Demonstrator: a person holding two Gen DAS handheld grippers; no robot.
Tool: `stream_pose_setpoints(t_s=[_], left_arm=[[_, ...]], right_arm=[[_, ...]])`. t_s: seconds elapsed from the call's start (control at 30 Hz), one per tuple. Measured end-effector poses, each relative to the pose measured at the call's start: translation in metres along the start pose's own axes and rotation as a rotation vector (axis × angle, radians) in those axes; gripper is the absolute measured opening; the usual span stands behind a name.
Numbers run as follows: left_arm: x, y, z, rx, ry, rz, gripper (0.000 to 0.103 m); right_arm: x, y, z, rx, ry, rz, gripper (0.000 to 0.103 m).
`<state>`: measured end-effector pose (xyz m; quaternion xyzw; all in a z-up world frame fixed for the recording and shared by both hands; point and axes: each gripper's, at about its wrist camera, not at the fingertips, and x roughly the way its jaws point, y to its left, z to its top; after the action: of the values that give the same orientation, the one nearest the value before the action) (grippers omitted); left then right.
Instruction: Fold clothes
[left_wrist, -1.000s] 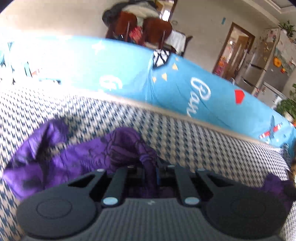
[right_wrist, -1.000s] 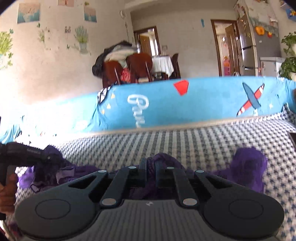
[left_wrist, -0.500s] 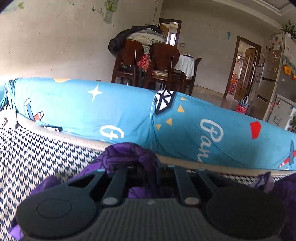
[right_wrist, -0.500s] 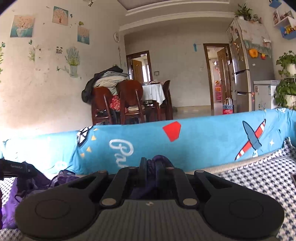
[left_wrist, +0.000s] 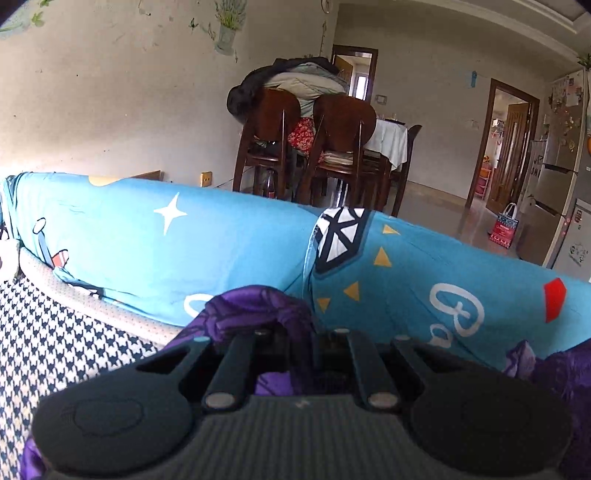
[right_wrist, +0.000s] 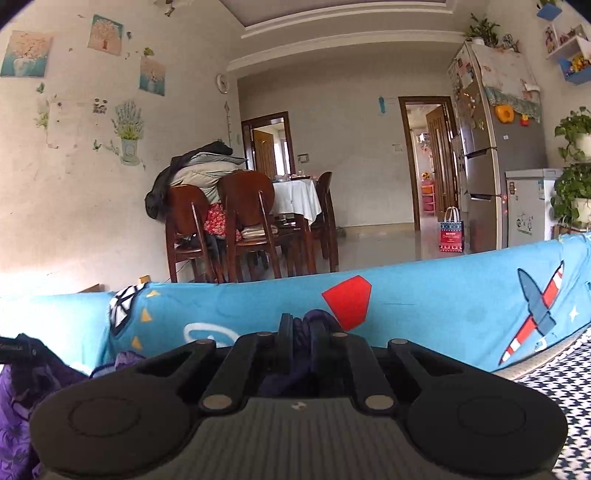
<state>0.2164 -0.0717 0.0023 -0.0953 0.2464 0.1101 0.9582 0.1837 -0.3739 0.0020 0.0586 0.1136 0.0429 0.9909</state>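
A fold of the purple garment (left_wrist: 258, 306) is being pinched in the left claw (left_wrist: 301, 343), whose jaws are being kept closed tight on the cloth. Another bunch of the same garment (right_wrist: 314, 325) is being clamped likewise in the right claw (right_wrist: 303, 332). The cloth is being held raised in front of the blue sofa back (left_wrist: 229, 243), above the checked cover (left_wrist: 48, 347). Dining chairs (right_wrist: 240, 221) are being seen beyond.
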Motion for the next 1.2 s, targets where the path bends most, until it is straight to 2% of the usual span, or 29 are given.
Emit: stream_pose_setpoints(t_s=[0.1,0.2,0.23,0.27,0.37,0.47,0.67,0.93,1.0,1.2], left_arm=[[0.031,-0.003,-0.008,0.017,0.071,-0.004,0.013],[0.050,0.002,-0.019,-0.012,0.152,-0.018,0.045],[0.051,0.007,-0.023,-0.031,0.153,-0.023,0.060],[0.050,0.010,-0.026,-0.036,0.142,-0.023,0.066],[0.044,0.017,-0.023,-0.040,0.125,-0.002,0.068],[0.034,0.030,-0.014,-0.102,0.138,-0.040,0.069],[0.005,0.031,-0.010,-0.084,0.146,-0.038,0.075],[-0.029,0.036,-0.041,-0.025,0.213,-0.066,0.075],[-0.040,0.041,-0.048,-0.006,0.218,-0.067,0.076],[-0.076,0.063,-0.068,0.042,0.236,-0.073,0.081]], right_arm=[[0.023,-0.002,-0.009,0.022,0.015,-0.010,0.011],[0.044,-0.005,-0.024,0.025,0.095,-0.043,0.012],[0.051,-0.006,-0.028,0.021,0.123,-0.063,0.014],[0.054,-0.007,-0.032,0.018,0.136,-0.087,0.017],[0.055,-0.016,-0.034,0.052,0.132,-0.105,0.022],[0.053,-0.027,-0.030,0.119,0.140,-0.107,0.022],[0.039,-0.022,-0.017,0.110,0.143,-0.051,0.023],[0.006,0.003,-0.027,-0.027,0.203,0.033,0.031],[-0.005,0.003,-0.031,-0.010,0.216,0.045,0.036],[-0.037,0.005,-0.044,-0.012,0.273,0.079,0.036]])
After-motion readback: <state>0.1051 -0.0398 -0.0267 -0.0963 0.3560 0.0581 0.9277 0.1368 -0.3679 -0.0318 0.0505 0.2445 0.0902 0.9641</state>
